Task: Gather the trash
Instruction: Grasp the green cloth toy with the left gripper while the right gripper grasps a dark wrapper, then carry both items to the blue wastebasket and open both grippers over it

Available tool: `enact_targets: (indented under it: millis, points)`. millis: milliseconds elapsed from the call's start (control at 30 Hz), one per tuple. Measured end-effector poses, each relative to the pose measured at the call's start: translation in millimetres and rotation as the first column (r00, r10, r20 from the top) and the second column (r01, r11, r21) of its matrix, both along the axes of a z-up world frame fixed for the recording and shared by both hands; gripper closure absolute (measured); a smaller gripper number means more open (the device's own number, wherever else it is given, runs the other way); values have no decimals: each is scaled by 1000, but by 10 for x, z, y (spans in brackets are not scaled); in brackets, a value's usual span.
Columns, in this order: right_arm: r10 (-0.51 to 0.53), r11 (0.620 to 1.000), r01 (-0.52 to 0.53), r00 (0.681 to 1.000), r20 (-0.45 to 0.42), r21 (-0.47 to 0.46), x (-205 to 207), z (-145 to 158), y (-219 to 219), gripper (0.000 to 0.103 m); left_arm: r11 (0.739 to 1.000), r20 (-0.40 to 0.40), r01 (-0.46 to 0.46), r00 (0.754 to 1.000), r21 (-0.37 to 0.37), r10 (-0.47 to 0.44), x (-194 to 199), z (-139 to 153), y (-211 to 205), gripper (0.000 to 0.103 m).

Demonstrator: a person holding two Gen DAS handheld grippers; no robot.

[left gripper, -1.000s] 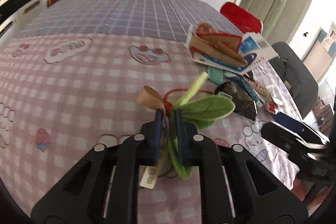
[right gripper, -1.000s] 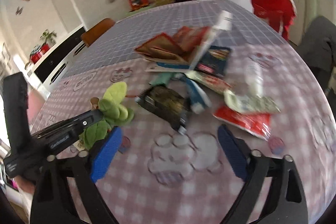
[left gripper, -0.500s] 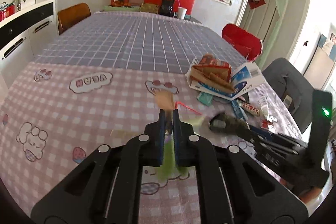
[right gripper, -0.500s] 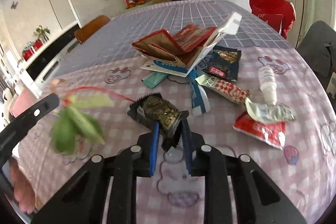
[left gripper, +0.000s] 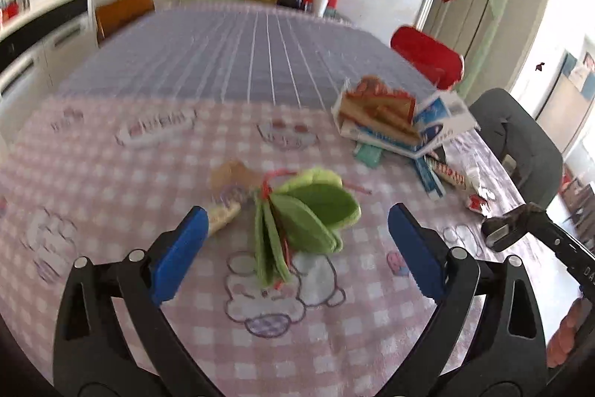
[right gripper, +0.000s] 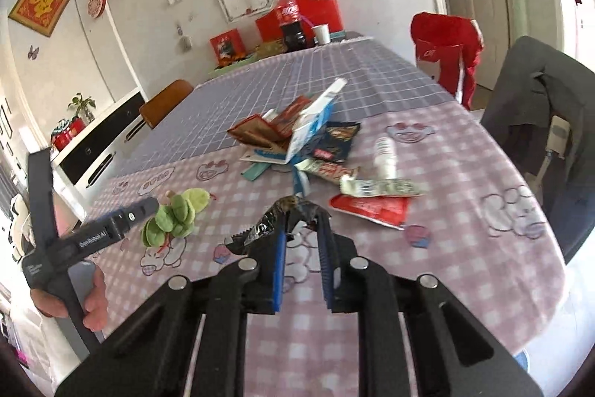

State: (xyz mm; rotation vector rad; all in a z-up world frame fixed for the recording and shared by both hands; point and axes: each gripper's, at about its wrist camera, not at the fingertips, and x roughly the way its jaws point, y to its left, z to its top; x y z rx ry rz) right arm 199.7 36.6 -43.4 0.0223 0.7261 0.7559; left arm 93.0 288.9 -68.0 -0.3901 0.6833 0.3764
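A green felt leaf bundle with a red cord lies on the pink checked tablecloth. My left gripper straddles it; its jaws are opening and the blue pads stand clear of the felt. From the right wrist view the bundle sits at the left beside the left gripper's finger. My right gripper is closing, and its pads pinch a crumpled dark foil wrapper held above the cloth. The same wrapper shows at the right edge of the left wrist view.
More litter lies mid-table: an open carton with brown packets, a dark snack bag, a white tube, a flattened tube and a red packet. A grey chair stands at the right edge. A cola bottle is at the far end.
The left gripper went from shut on the green felt bundle to wide open, and the bundle now rests on the cloth. The right gripper shut on the dark wrapper and raised it off the table.
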Motion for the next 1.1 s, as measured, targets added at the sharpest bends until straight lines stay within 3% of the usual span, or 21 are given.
enact_targets:
  millis: [267,300,333,367,433,767,1100]
  points:
    - [-20,1000,20,1000,-1,-8,48,-34,-45,87,996,-144,-88,986,-2,86,387,-318,103,8]
    - [-21,1000,21,1000,1,-8,52,-38,-40,87,997,-139,-79,987,1,78,394,-314,95,22]
    - [-24,1000,24,1000,0,-7,66,-41,-41,87,997,-146,-70,987,26,73,408,-303,69,59]
    - [-26,1000,26,1000,-2,-6,73,-42,-43,87,996,-171,-70,982,56,79,430,-308,50,78]
    - [-30,1000,30,1000,-2,2,75,-37,-57,87,996,-176,-56,982,66,67,442,-284,40,83]
    - [-89,995,89,996,9,44,70,47,-343,87,997,-103,11,995,77,-3,153,-26,-219,86]
    - [-171,982,166,984,44,92,9,151,-943,87,984,-16,148,989,99,-148,125,301,-862,86]
